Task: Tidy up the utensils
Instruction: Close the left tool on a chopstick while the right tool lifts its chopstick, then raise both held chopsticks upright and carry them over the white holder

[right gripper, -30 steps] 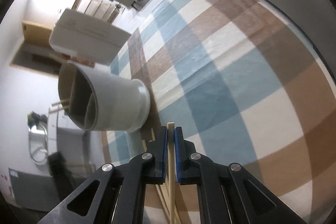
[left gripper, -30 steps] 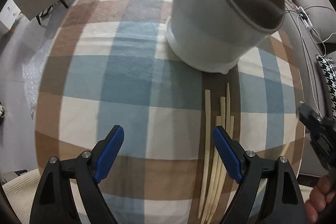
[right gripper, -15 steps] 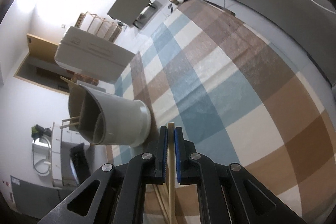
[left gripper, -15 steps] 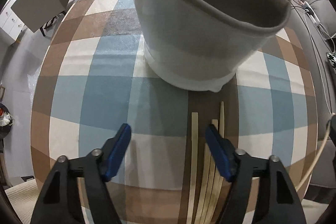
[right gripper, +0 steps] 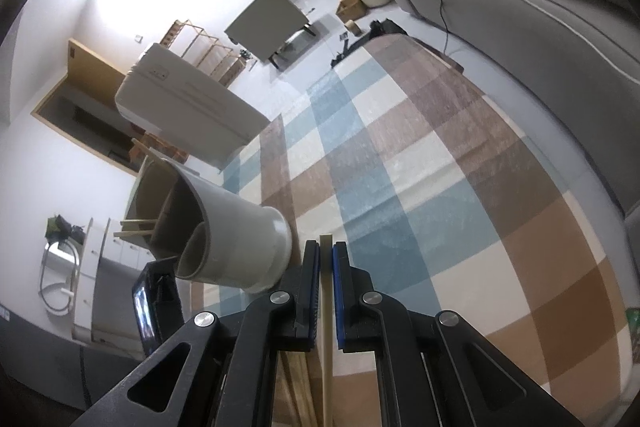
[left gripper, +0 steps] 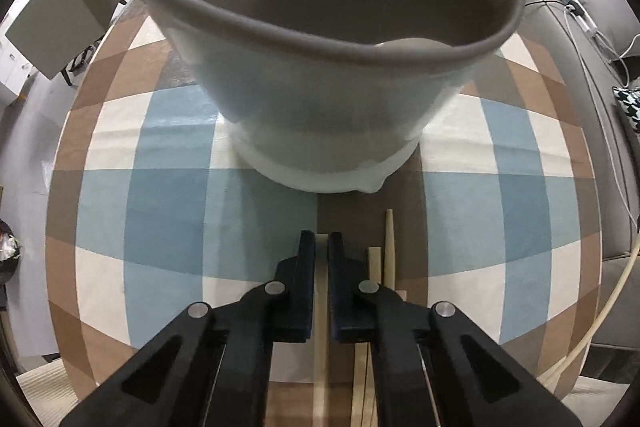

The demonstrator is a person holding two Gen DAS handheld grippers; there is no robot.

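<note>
Right now my left gripper (left gripper: 321, 247) has just been closing, and its blue-padded jaws are clamped on a pale wooden chopstick (left gripper: 320, 339) that lies on the blue, brown and cream checked tablecloth (left gripper: 160, 195). Just to its right, the other loose pale chopsticks (left gripper: 384, 259) lie side by side on the brown stripe. Beyond them, close to the far side of the gripper, stands the round grey plastic utensil holder with inner dividers (left gripper: 320, 99), its rim looming over the view.

My right gripper (right gripper: 327, 251) is clenched on a second pale chopstick (right gripper: 326, 307), held clear of the cloth and pointing toward the far end of the table. In the right wrist view the holder (right gripper: 240, 239) sits to the left, with two sticks (right gripper: 136, 227) already poking out of a compartment.

I judge the main risk to be the left grip: it bites near the tip, so the long free end could swing or slip as I lift. The neighbouring sticks are close enough to get dragged along. With both hands converging on one holder, the sticks could also clash at the rim or nudge the holder
</note>
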